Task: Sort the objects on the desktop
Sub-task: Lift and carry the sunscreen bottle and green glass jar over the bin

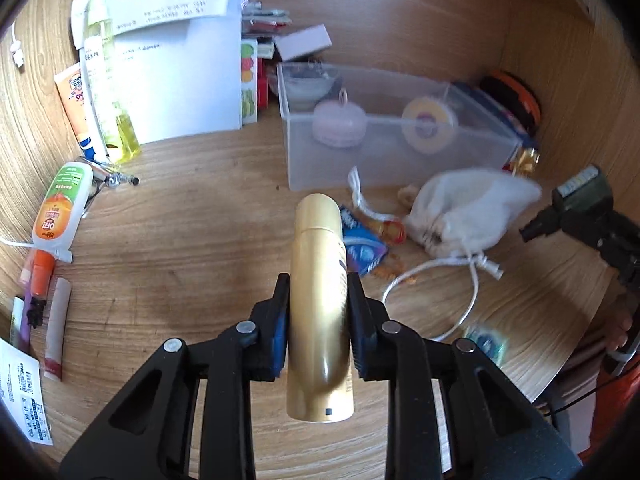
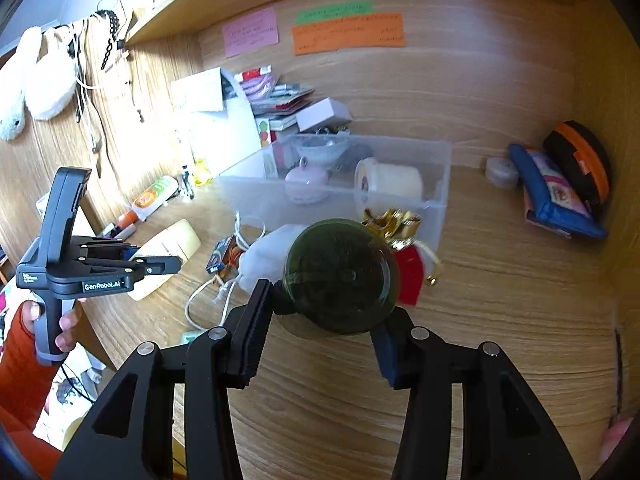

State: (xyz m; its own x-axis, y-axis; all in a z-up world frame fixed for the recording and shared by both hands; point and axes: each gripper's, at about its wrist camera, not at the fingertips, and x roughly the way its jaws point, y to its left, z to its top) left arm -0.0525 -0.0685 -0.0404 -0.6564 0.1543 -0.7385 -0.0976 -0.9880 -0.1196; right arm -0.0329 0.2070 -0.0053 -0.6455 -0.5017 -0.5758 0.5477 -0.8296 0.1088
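Fingers of the left gripper (image 1: 318, 328) pinch a gold bottle (image 1: 320, 312) around its middle, cap pointing away, above the counter (image 1: 180, 240) and in front of the clear bin (image 1: 400, 148). The right gripper (image 2: 320, 340) has its fingers closed against a dark green round bottle (image 2: 342, 274), seen end-on, also held in front of the bin.

Both items look lifted and in transit, so the step in hand appears to be carrying them to a sorting place. The bin already holds a pink round case (image 1: 339, 122) and a tape roll (image 1: 428, 122), with free floor between them and its near wall. It is a likely target, though that is a guess. The next move would call for bringing each bottle over the bin's rim without knocking the white drawstring pouch (image 1: 468, 212) lying just in front of it.

Readable writing: "OFF!" on the orange-labelled bottle (image 1: 60, 208) well to the bin's left, and "GenRobot.AI" on the left gripper's body in the right wrist view. The papers and the sticky notes (image 2: 348, 34) above the bin are too blurred to read.
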